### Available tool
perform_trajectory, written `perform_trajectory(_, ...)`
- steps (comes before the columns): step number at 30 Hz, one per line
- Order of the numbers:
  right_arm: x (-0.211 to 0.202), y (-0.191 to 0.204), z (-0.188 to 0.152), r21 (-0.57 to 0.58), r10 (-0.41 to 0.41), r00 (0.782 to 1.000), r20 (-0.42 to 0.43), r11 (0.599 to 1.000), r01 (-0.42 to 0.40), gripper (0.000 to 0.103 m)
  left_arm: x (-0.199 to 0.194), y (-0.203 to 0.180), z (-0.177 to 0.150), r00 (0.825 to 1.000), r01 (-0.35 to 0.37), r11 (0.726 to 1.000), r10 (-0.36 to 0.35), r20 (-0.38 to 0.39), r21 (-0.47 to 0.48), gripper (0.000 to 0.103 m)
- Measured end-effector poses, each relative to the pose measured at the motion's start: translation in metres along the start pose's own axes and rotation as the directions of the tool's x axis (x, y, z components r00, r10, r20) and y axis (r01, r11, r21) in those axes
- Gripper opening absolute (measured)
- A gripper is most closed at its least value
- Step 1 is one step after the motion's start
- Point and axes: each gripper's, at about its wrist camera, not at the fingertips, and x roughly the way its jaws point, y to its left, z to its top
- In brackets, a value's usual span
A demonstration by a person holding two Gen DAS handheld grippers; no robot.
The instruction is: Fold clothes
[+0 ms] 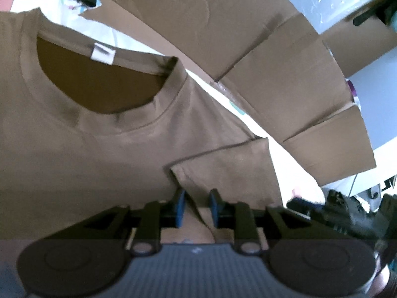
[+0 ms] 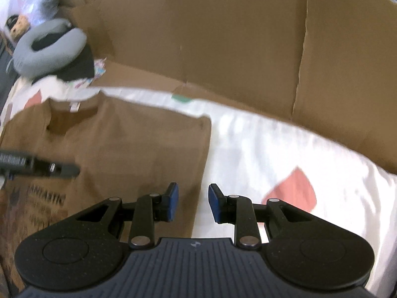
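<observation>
A brown T-shirt is spread flat on a white patterned bedsheet, its collar and white neck label lying ahead and to the left of the left gripper. One sleeve is seen already folded inward over the body, directly ahead of that gripper's blue pads. The left gripper is seen partly open, with a ridge of the sleeve fabric standing between the pads; no firm pinch can be made out, so the cloth is judged to be released, not held.

The right gripper is held above the shirt's straight side edge, which runs up between and ahead of its fingers, with the shirt body to its left and bare sheet to its right. Its jaws are seen partly open, and nothing is gripped. Dark printed lettering on the shirt is seen low to its left, and the left gripper's body reaches in from further left.

Beyond the shirt, flattened cardboard is propped up ahead of both grippers, and a grey neck pillow lies far ahead to the left of the right gripper.

The sleeve fold is judged to be finished on this side. The next move is judged to call for the grippers to be taken to the hem or the opposite side, a fresh edge to be pinched cleanly through both layers, and the panel to be carried across without the folded sleeve being dragged open.
</observation>
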Motion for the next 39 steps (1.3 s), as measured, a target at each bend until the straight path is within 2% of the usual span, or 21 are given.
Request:
perform_trajectory(7, -0.016, 0.006, -0.022, 0.004, 0.019, 1.0, -0.016, 1.0, -0.019, 0.033, 0.006, 0.013, 0.0, 0.998, 0.063, 0.995, -0.062, 0.014, -0.081, 0.023)
perform_trajectory(12, -0.025, 0.012, -0.034, -0.019, 0.031, 0.999, -0.029, 0.999, -0.031, 0.033, -0.005, 0.011, 0.004, 0.999, -0.003, 0.999, 0.005, 0.05, -0.039, 0.023)
perform_trajectory(16, -0.034, 0.018, -0.041, -0.049, -0.002, 1.0, -0.013, 0.999, 0.001, 0.033, -0.007, 0.013, 0.013, 0.996, -0.047, 0.999, 0.049, 0.068, -0.025, 0.023)
perform_trajectory(21, -0.056, 0.022, -0.043, -0.009, 0.061, 0.998, 0.006, 0.998, -0.06, 0.033, 0.0, 0.012, 0.018, 0.997, -0.049, 0.999, 0.049, 0.064, 0.001, 0.023)
perform_trajectory(28, -0.066, 0.028, -0.061, 0.023, 0.097, 0.995, -0.038, 0.995, -0.097, 0.033, 0.0, 0.013, 0.016, 0.998, -0.039, 0.999, 0.037, 0.049, 0.034, 0.023)
perform_trajectory(33, -0.063, 0.031, -0.077, 0.127, 0.165, 0.984, -0.064, 0.98, -0.156, 0.033, 0.0, 0.015, 0.015, 0.999, -0.021, 0.998, 0.019, 0.043, 0.052, 0.023)
perform_trajectory(37, -0.049, 0.039, -0.085, 0.244, 0.236, 0.969, -0.072, 0.946, -0.213, 0.036, 0.0, 0.015, 0.015, 0.999, -0.007, 0.997, 0.004, 0.046, 0.075, 0.023)
perform_trajectory(39, -0.041, 0.041, -0.087, 0.302, 0.263, 0.962, -0.066, 0.924, -0.232, 0.036, 0.001, 0.016, 0.016, 0.999, -0.007, 0.997, 0.003, 0.046, 0.081, 0.019)
